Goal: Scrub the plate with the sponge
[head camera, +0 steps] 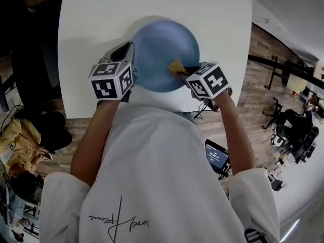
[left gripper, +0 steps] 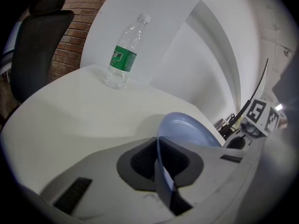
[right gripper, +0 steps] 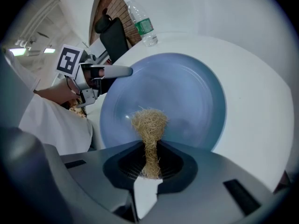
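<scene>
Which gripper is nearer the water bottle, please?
Left: the left gripper grips the blue plate rim toward the water bottle; the right gripper, holding the sponge, is across the plate.

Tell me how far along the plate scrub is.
Done: left gripper shut on the blue plate at its rim, right gripper shut on the sponge. In hand: sponge over the plate's face, seemingly touching. Left: the scrubbing itself; no suds or marks show how much is covered.
</scene>
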